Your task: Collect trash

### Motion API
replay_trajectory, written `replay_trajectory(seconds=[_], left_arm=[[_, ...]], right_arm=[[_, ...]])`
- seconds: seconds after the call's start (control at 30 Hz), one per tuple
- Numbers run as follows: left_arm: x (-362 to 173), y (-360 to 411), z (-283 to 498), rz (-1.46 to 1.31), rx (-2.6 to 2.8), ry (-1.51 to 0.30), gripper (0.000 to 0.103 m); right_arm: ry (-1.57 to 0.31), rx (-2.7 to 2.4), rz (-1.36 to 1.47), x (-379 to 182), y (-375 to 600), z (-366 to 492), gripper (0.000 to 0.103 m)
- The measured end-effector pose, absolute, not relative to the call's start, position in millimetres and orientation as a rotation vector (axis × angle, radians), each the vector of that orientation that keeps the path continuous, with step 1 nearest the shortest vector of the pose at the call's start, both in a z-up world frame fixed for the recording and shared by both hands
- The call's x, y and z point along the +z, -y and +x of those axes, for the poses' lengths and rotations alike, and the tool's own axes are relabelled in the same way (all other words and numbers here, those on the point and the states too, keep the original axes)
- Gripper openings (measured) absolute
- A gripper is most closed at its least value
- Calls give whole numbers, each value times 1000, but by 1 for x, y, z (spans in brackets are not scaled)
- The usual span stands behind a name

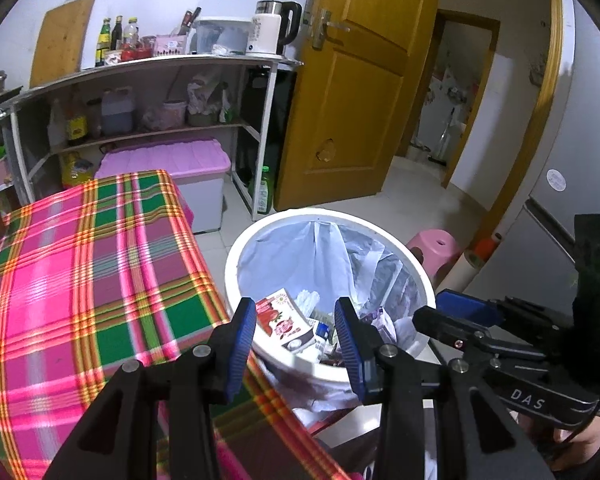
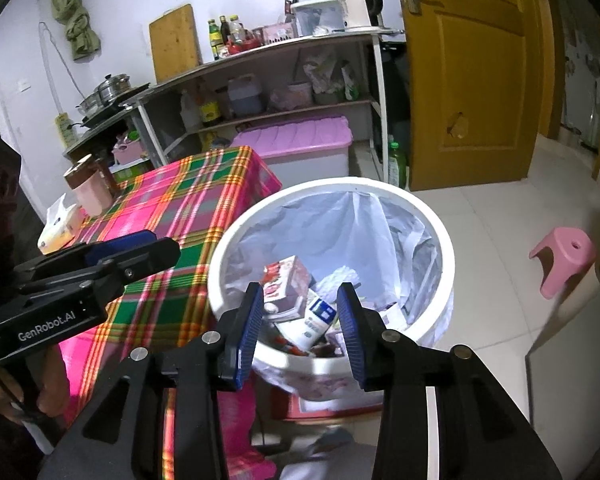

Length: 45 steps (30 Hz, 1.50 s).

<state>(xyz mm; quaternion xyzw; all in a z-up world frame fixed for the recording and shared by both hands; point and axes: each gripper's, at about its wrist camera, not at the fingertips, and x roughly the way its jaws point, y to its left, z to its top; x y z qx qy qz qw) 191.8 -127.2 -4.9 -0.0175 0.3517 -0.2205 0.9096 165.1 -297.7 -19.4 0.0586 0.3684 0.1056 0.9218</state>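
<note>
A white trash bin (image 1: pixel 236 256) (image 2: pixel 220 256) lined with a pale plastic bag stands on the floor against the table's corner. Inside lie a red-and-white carton (image 1: pixel 286 320) (image 2: pixel 286 280), a white bottle with a blue label (image 2: pixel 316 320) and other wrappers. My left gripper (image 1: pixel 296 344) hangs over the bin's near rim, open, with nothing between its blue pads. My right gripper (image 2: pixel 300 328) is beside it over the same rim, also open and empty. Each shows in the other's view: the right gripper (image 1: pixel 448 312) at the right, the left gripper (image 2: pixel 156 246) at the left.
A table under a pink and green plaid cloth (image 1: pixel 100 280) (image 2: pixel 188 208) sits left of the bin, with a jar (image 2: pixel 88 188) and a tissue pack (image 2: pixel 58 228) on it. A pink stool (image 2: pixel 564 256), a pink-lidded box (image 1: pixel 168 160), shelves and a wooden door (image 1: pixel 360 100) stand beyond.
</note>
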Motion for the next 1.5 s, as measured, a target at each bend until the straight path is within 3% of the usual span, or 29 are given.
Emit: replay_trajectory(seconds=[0.73, 1.5], left_arm=[[2, 94, 112, -39, -365, -675, 41], [2, 86, 88, -40, -344, -670, 41]], right_arm=[[-712, 251, 77, -8, 274, 102, 40], [-702, 263, 67, -8, 267, 79, 40]])
